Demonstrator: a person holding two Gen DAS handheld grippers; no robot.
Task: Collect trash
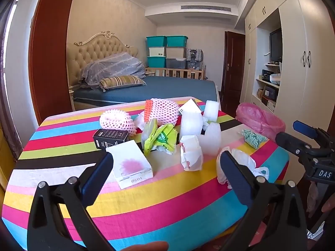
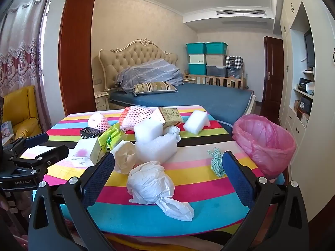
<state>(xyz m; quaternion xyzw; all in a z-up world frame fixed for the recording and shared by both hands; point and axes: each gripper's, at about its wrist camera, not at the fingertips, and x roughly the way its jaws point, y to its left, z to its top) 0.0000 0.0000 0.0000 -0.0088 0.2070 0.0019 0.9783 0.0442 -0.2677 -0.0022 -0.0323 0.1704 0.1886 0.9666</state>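
Trash lies scattered on a striped tablecloth (image 1: 167, 198): a white box with a pink blot (image 1: 130, 164), a black box (image 1: 111, 137), a green wrapper (image 1: 160, 138), pink foam nets (image 1: 162, 109), white foam blocks (image 1: 211, 108), crumpled paper (image 1: 191, 155), a white plastic bag (image 2: 150, 183) and a teal striped scrap (image 2: 216, 162). A bin with a pink liner (image 2: 263, 140) stands at the table's right edge. My left gripper (image 1: 167, 167) is open and empty above the near table edge. My right gripper (image 2: 167, 167) is open and empty, just before the white bag.
A bed (image 2: 188, 98) stands behind the table, stacked storage bins (image 2: 206, 58) beyond it. White cabinets (image 1: 293, 62) line the right wall. A yellow armchair (image 2: 21, 113) is at the left. The right gripper shows in the left wrist view (image 1: 297, 138), the left gripper in the right wrist view (image 2: 41, 146).
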